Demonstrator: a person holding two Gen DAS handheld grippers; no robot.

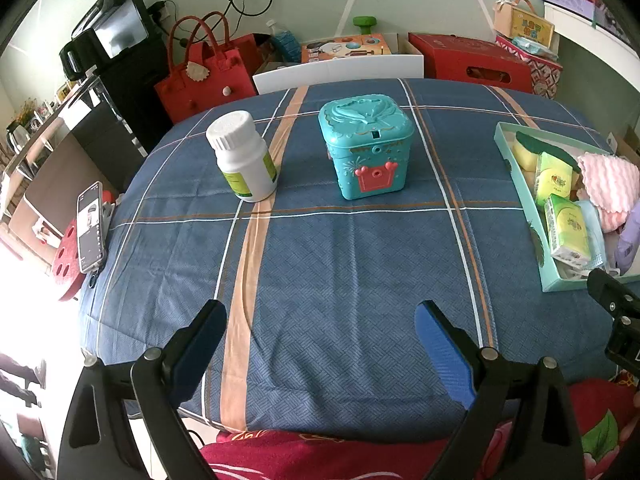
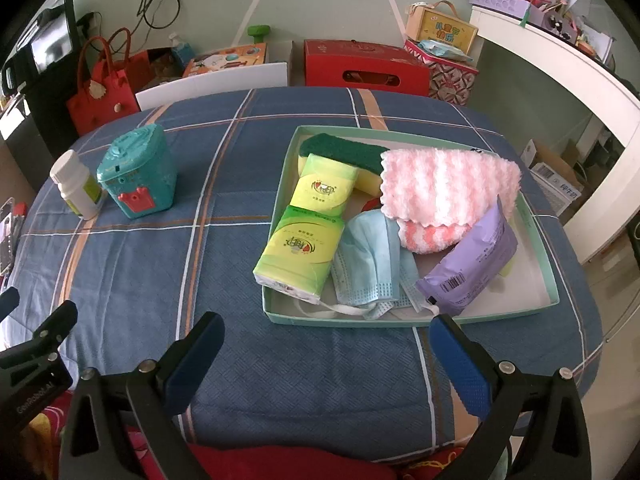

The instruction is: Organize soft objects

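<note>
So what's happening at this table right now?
A person holds two grippers, left gripper and right gripper, both open and empty above the tablecloth. The tray already holds tissue packs, a sponge, masks and a pink cloth. The bottle and teal box sit outside.

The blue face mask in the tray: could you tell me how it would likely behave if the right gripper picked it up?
The blue face mask lies crumpled and folded, so it would probably hang limp. It looks thin, so likely very light. Its white ear loops trail loose along the tray edge and might snag the tissue pack beside it.
</note>
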